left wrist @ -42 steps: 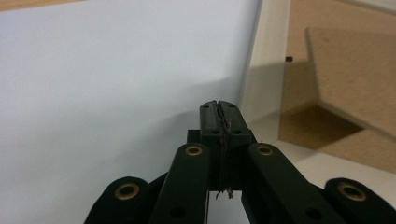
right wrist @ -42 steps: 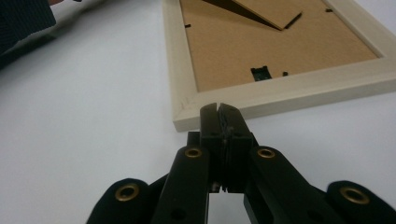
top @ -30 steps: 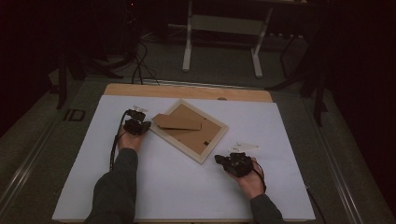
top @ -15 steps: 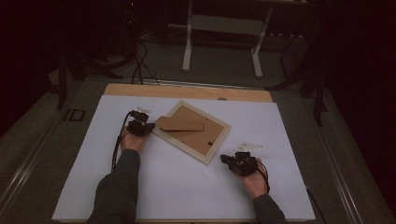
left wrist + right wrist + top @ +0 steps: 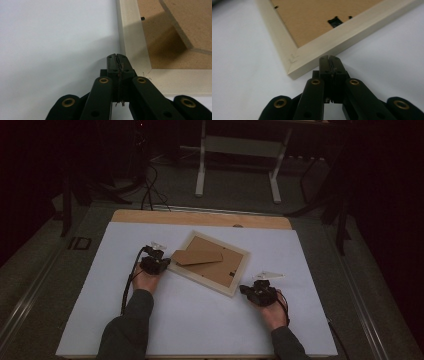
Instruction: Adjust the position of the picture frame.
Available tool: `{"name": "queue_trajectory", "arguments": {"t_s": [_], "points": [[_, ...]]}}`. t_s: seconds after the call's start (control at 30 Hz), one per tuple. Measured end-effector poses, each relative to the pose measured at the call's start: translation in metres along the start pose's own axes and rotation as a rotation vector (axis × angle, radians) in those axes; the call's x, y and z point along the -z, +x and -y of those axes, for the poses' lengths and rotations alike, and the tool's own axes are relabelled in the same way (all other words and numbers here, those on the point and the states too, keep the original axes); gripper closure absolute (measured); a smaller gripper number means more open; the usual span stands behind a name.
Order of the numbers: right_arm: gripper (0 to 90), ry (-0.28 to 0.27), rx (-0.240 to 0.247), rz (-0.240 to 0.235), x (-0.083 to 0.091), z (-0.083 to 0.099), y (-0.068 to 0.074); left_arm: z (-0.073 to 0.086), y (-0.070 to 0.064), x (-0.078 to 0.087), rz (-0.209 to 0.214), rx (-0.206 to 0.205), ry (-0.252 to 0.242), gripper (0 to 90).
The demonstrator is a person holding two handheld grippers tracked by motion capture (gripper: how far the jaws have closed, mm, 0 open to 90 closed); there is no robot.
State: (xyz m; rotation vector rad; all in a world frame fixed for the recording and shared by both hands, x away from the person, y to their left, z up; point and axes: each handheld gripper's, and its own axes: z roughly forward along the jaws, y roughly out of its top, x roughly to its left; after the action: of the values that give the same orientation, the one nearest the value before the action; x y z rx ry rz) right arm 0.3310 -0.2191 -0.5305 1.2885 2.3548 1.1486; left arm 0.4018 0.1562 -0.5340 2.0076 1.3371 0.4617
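A picture frame [image 5: 209, 263] lies face down mid-table. The left gripper [image 5: 156, 263] sits just beside its left corner, the right gripper [image 5: 259, 292] beside its near corner; both have jaws pressed together, holding nothing.

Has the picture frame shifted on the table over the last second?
Yes. The picture frame has turned clockwise; its near corner swung left, judged against the wooden strip.
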Motion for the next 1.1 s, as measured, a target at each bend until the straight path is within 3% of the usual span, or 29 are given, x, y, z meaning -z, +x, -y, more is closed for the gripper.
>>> {"name": "queue_trajectory", "arguments": {"t_s": [0.17,0.37,0.53,0.83,1.1], "points": [[87.1,-0.017,-0.071,0.039,0.003,0.001,-0.010,0.004,-0.011,0.005,0.007,-0.008,0.017,90.0],[88.4,-0.019,-0.109,0.064,0.003,0.001,-0.015,0.011,-0.030,0.011,0.004,-0.034,0.034,90.0],[88.6,-0.029,-0.145,0.083,0.007,0.003,-0.023,0.017,-0.041,0.015,0.022,0.013,0.028,90.0],[89.9,-0.024,-0.183,0.100,0.011,0.007,-0.032,0.026,-0.057,0.022,0.020,-0.014,0.031,90.0],[90.0,0.001,-0.193,0.114,0.008,0.005,-0.034,0.028,-0.059,0.024,0.009,-0.001,0.037,90.0]]}}
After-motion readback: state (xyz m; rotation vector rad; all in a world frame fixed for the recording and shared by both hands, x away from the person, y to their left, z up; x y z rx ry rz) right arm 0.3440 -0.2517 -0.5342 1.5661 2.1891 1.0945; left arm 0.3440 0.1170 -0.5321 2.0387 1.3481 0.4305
